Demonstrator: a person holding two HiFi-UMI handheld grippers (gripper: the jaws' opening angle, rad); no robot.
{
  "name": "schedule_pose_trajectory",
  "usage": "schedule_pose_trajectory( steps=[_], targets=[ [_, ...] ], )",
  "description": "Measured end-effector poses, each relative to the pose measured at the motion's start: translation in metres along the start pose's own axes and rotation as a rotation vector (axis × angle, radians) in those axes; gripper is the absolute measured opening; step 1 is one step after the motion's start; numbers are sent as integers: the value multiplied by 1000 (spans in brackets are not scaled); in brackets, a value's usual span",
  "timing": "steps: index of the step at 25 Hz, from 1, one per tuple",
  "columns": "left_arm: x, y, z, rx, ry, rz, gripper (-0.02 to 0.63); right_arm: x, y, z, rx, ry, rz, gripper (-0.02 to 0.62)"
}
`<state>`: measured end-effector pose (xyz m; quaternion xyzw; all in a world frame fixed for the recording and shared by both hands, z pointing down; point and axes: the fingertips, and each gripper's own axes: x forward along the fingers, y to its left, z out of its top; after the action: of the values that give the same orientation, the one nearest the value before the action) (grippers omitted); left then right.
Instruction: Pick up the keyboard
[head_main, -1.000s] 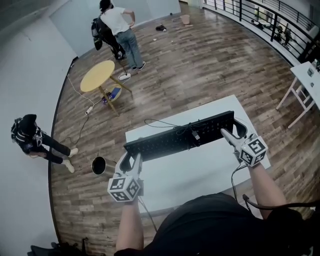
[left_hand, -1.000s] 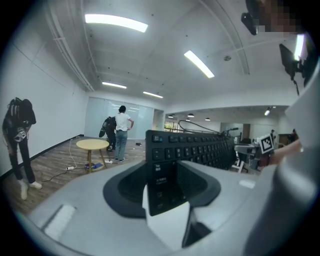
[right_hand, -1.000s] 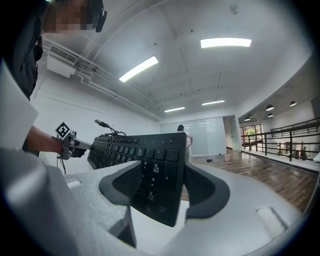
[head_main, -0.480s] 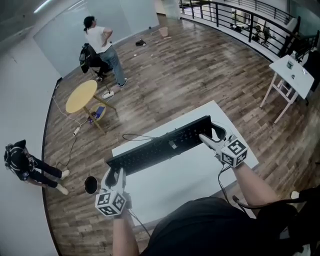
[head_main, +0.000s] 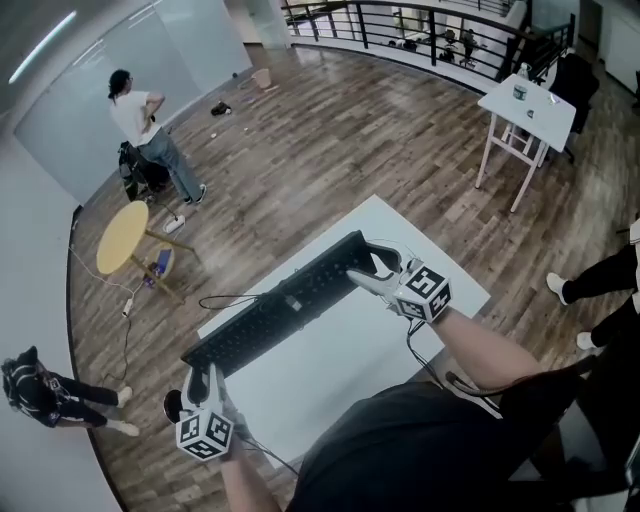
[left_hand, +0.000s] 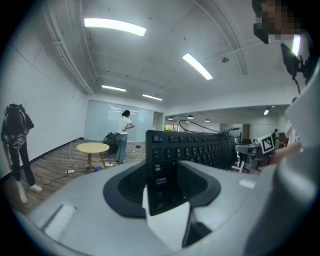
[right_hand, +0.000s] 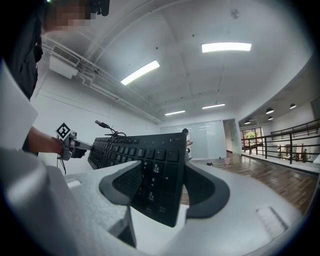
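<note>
Black keyboard (head_main: 275, 310) over the white worktop (head_main: 330, 375), one end clamped in the left hand-held gripper (head_main: 201, 374), the other in the right hand-held gripper (head_main: 377, 268).

Your white table (head_main: 340, 365) stands on wood-plank floor (head_main: 330, 150), with a dark round bin (head_main: 171, 404) on the floor by its near-left corner.

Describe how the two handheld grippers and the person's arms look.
The left gripper and right gripper match: pale grey bodies, curved jaws lined with dark pads, and a white cube bearing black square markers. A thin dark cable runs from the right one along the forearm. The person wears a black top, with forearms uncovered.
</note>
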<state>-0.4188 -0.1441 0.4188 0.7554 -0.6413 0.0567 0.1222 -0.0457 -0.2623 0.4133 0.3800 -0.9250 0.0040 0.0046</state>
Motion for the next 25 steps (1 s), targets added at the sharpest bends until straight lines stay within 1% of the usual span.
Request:
schedule_pose_trajectory(
  steps=[25],
  targets=[
    [-6,3,8,24,4,-9,184,-2,7,3,6,-9,-6,262]
  ],
)
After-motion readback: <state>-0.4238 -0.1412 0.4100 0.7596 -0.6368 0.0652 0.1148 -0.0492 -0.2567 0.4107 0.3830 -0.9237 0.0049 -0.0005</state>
